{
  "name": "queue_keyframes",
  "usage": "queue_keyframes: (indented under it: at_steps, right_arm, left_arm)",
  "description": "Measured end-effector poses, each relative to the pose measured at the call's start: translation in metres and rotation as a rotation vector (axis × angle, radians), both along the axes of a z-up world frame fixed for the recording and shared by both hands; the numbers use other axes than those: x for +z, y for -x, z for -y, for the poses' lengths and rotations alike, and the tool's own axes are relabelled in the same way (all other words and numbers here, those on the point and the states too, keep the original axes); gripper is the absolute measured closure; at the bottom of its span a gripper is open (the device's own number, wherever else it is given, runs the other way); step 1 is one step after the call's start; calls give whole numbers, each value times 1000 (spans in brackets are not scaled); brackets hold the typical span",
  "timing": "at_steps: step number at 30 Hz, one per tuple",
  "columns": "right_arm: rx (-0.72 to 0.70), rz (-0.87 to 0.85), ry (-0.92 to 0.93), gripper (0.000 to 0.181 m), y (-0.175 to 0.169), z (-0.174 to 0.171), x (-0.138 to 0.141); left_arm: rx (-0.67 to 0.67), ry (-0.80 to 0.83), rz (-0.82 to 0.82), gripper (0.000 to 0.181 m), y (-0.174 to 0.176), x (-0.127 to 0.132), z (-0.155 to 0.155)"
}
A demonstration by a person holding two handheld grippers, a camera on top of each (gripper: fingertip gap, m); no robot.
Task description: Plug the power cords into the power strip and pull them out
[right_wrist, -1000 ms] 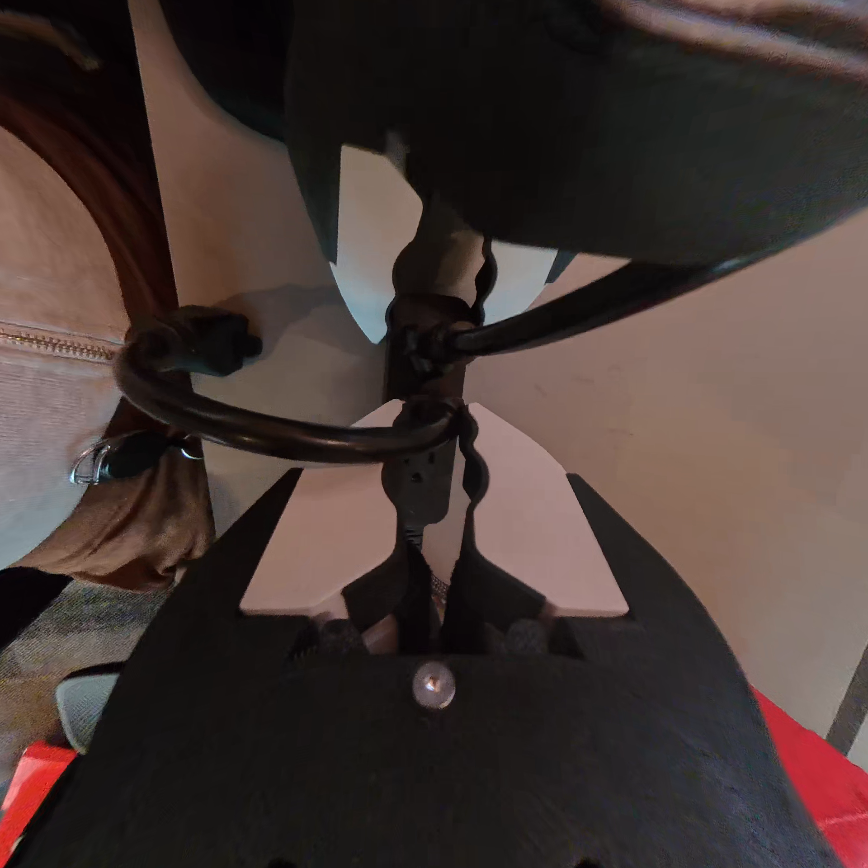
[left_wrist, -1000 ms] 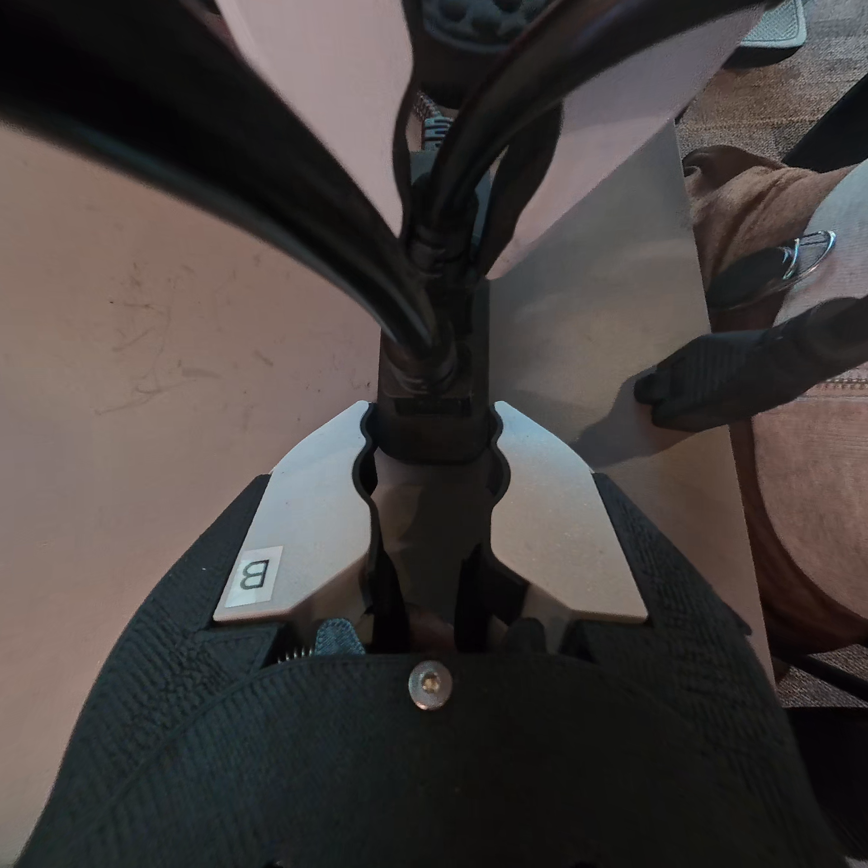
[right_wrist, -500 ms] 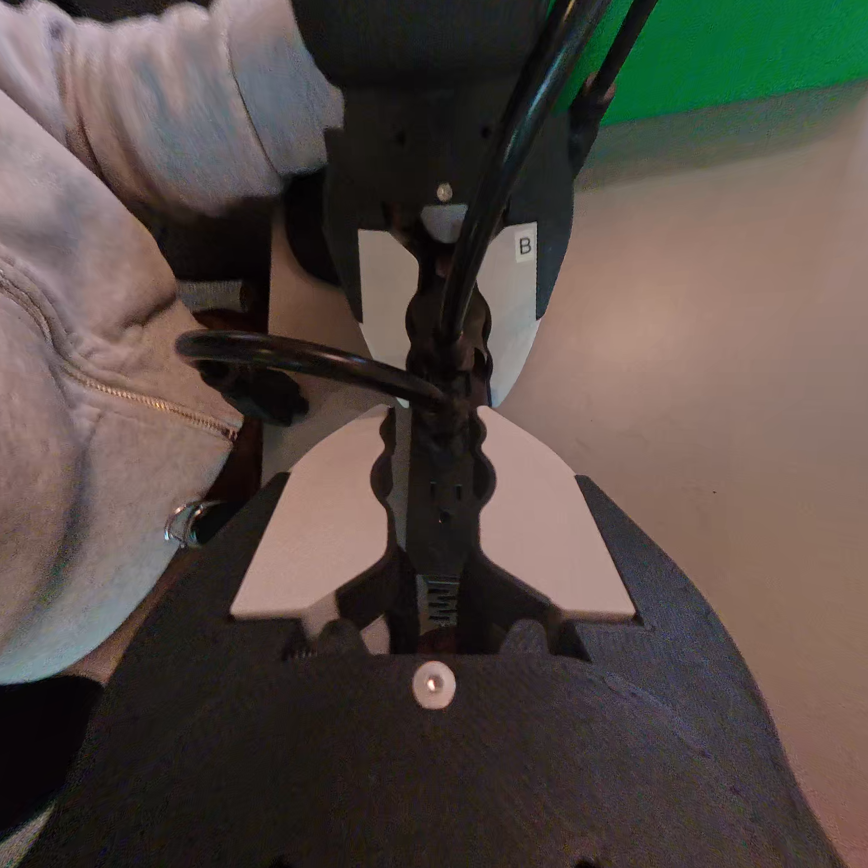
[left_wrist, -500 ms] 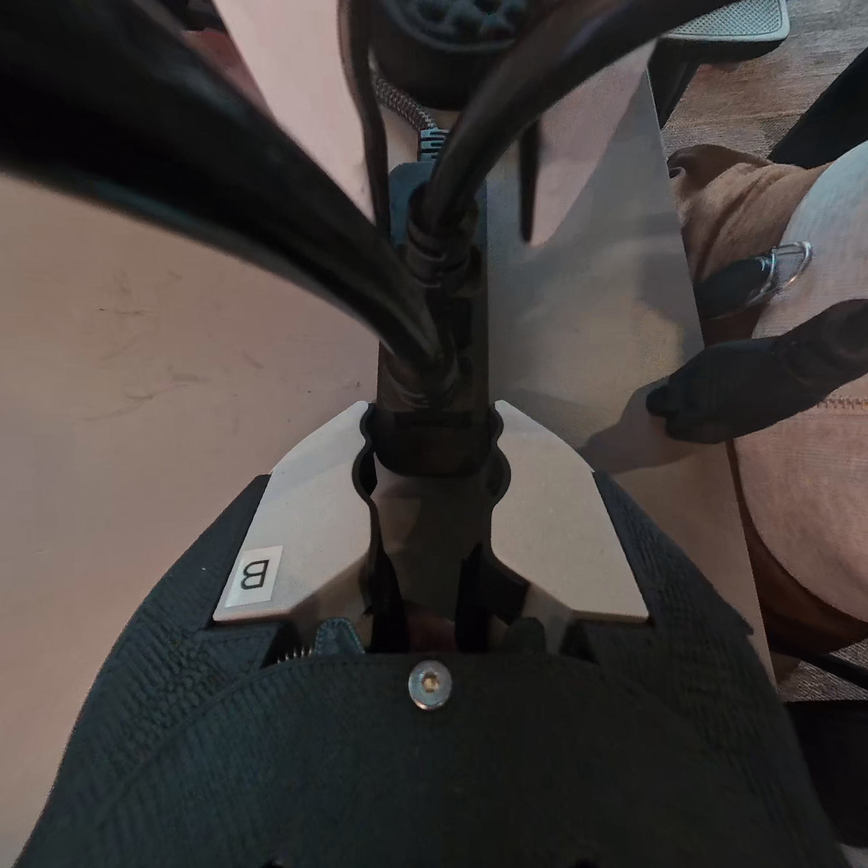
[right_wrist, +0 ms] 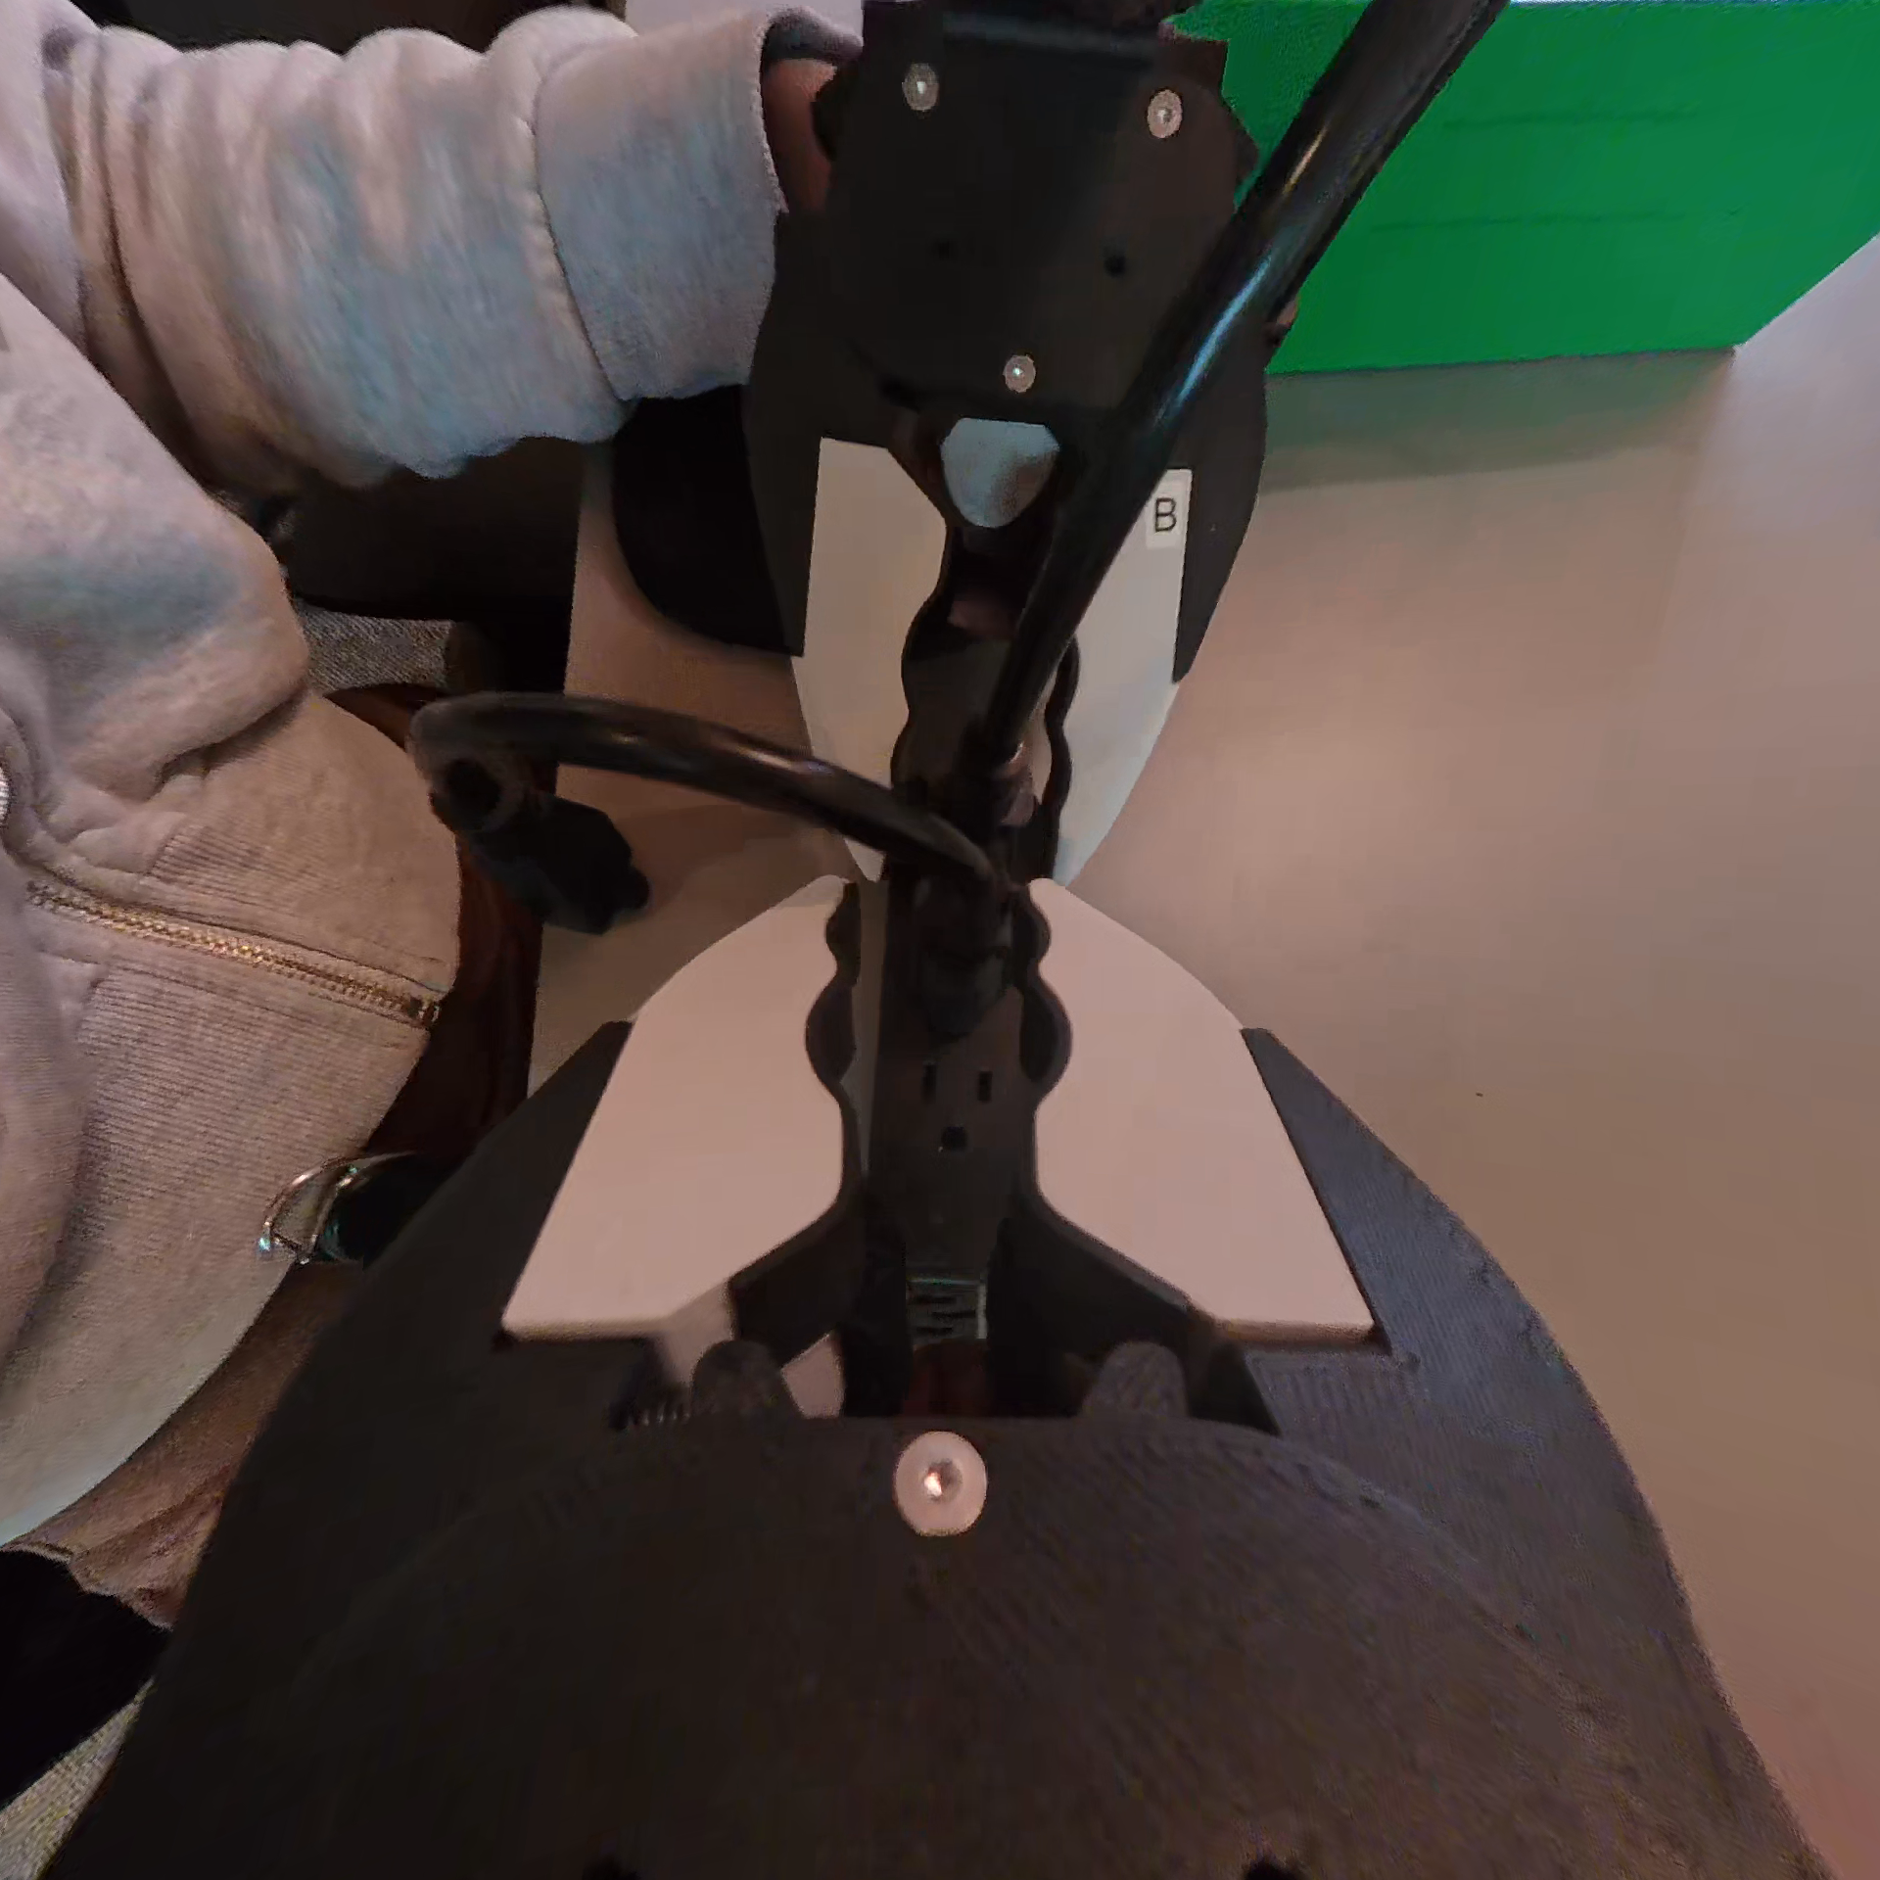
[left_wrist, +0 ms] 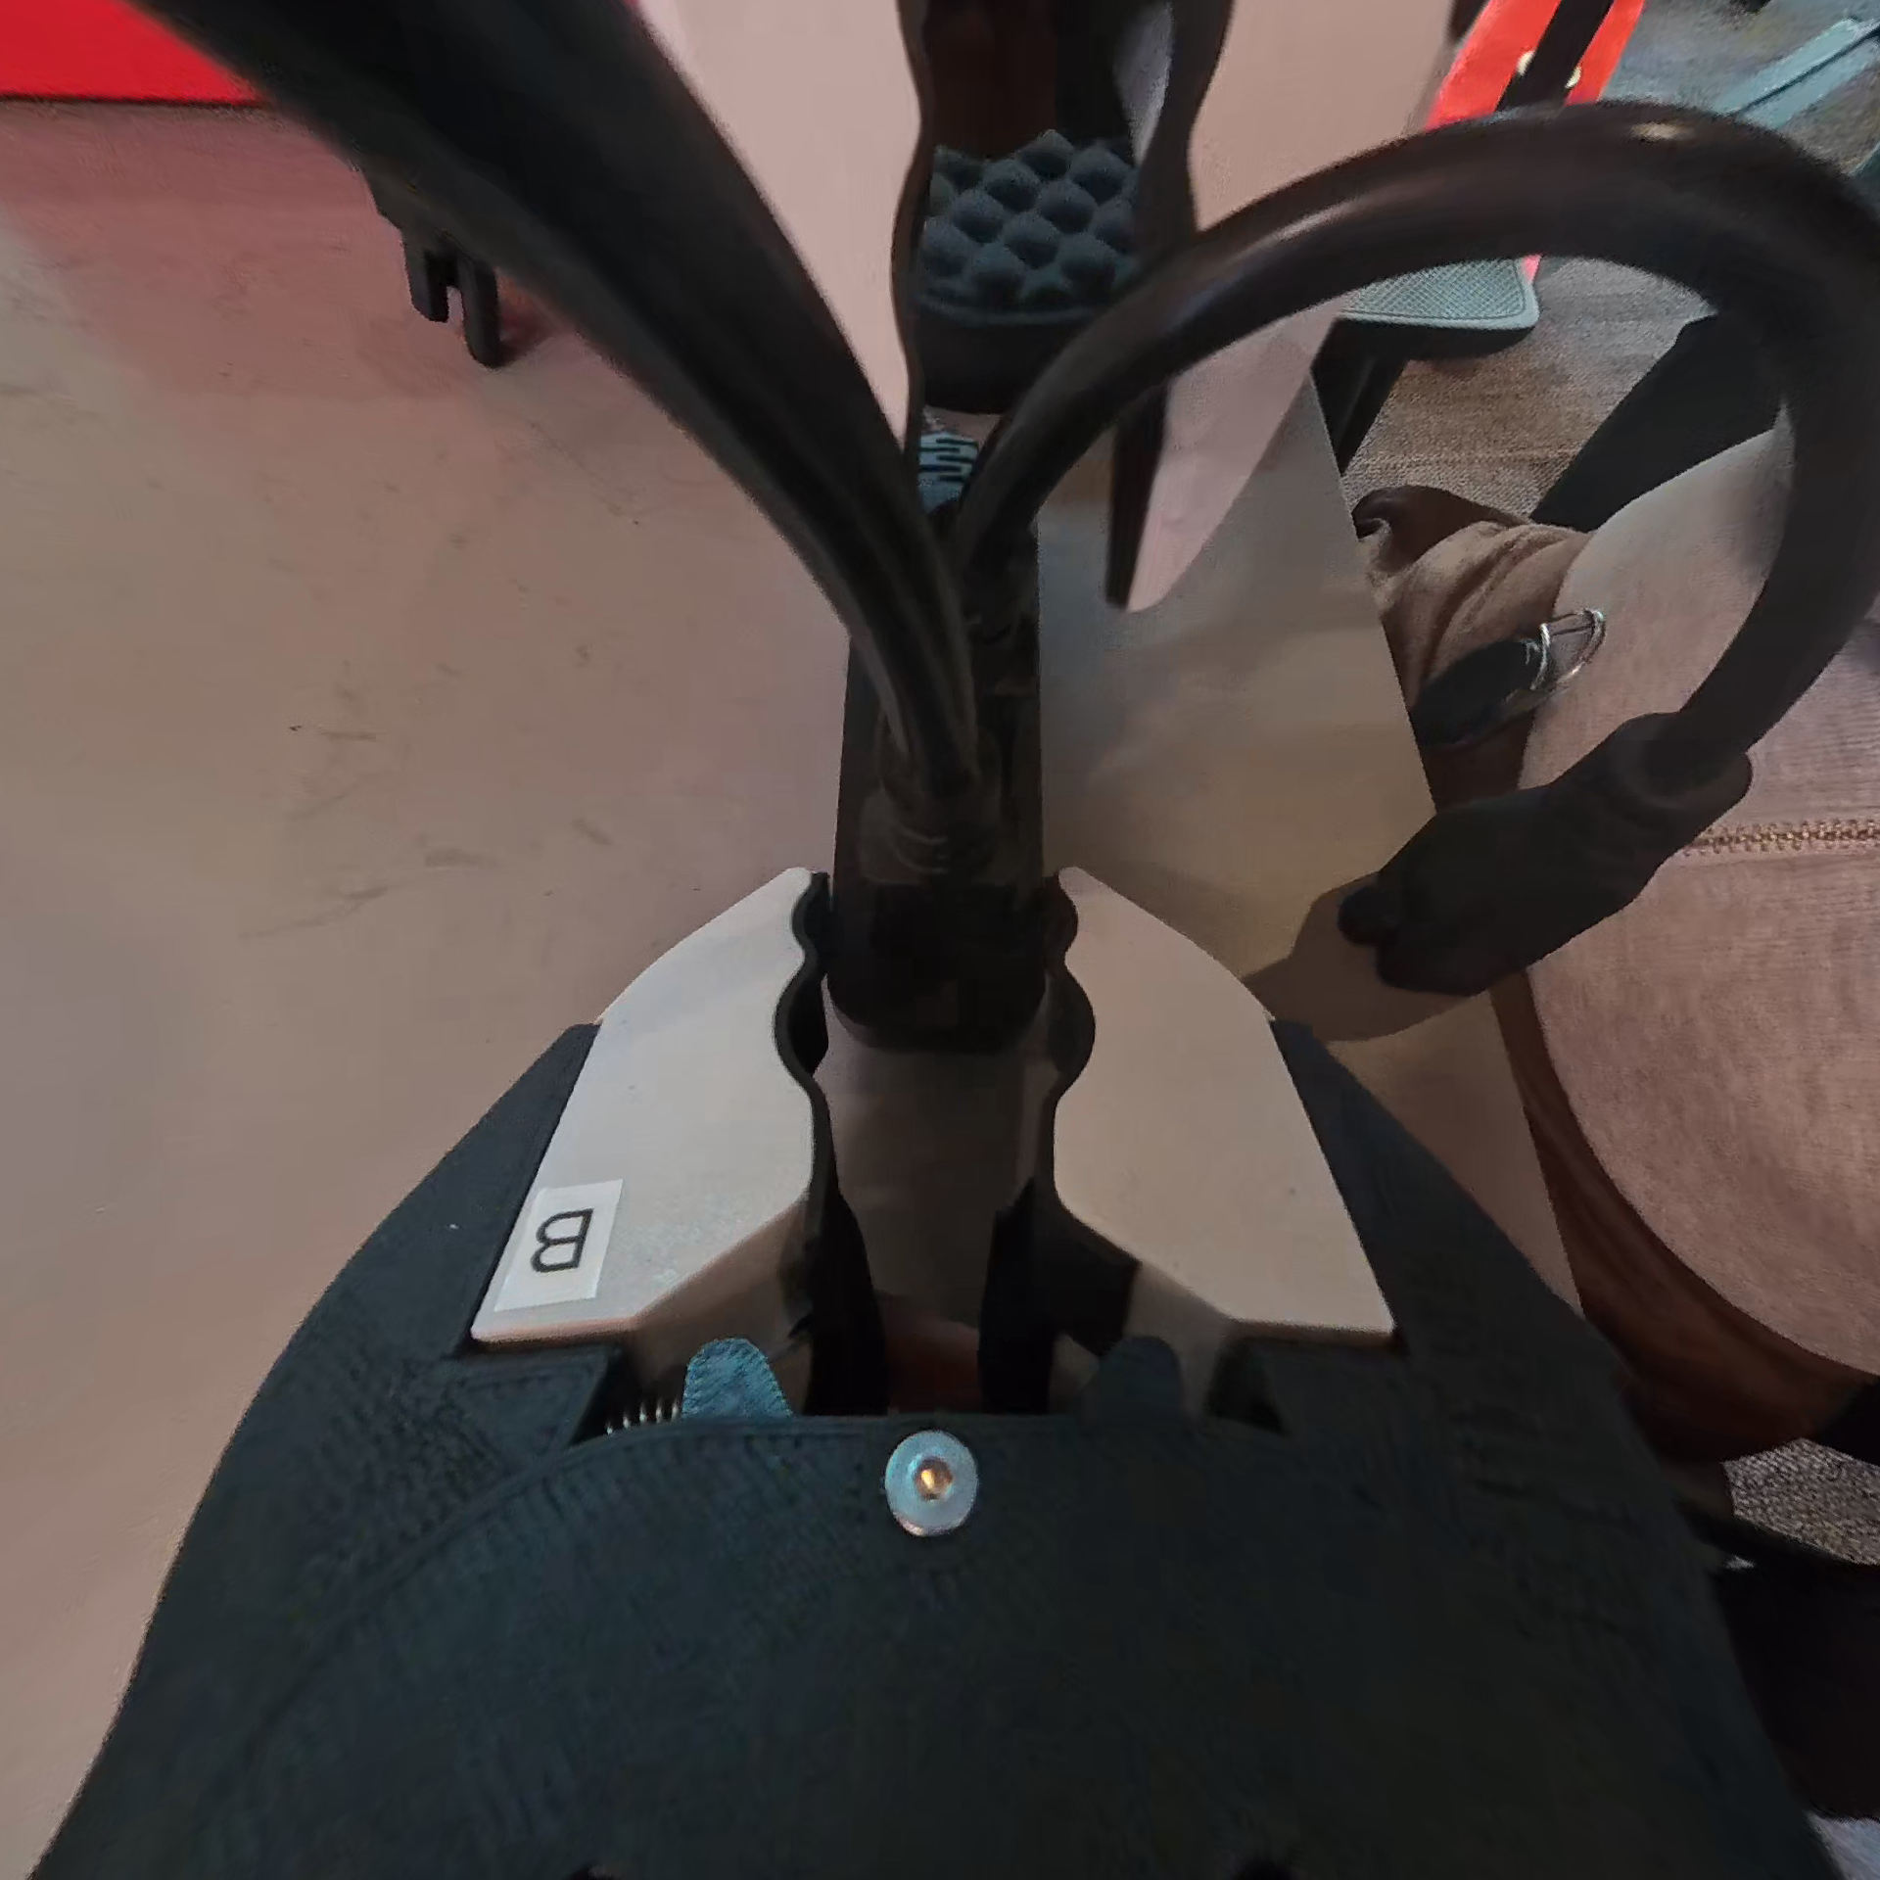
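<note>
Gripping both ends of the black power strip (right_wrist: 941,1109) at frame centre, my right gripper (right_wrist: 941,916) and left gripper (left_wrist: 936,916) are clamped on it. Two power cords (left_wrist: 712,427) look seated; pulling them out remains, I judge.

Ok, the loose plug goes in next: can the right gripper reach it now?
Probably not: the right gripper is shut on the power strip, and the loose plug sits off to its side. It would have to let go first.
</note>
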State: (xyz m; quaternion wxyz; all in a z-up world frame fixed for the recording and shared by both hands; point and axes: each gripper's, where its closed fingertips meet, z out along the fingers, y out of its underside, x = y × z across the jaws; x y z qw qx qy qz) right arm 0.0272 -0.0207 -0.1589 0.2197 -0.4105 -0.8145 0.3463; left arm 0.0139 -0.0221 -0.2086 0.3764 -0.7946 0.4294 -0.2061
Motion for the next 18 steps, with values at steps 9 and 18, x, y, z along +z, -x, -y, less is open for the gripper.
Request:
queue_keyframes:
  at_steps: [9,18]
  right_arm:
    - [-9,166,-128,165,5,-7,-7]
    - [-18,241,-149,164,3,-6,-10]
  left_arm:
    - [5,25,4,141,1,-3,-2]
    - [-2,34,5,141,-1,-3,-4]
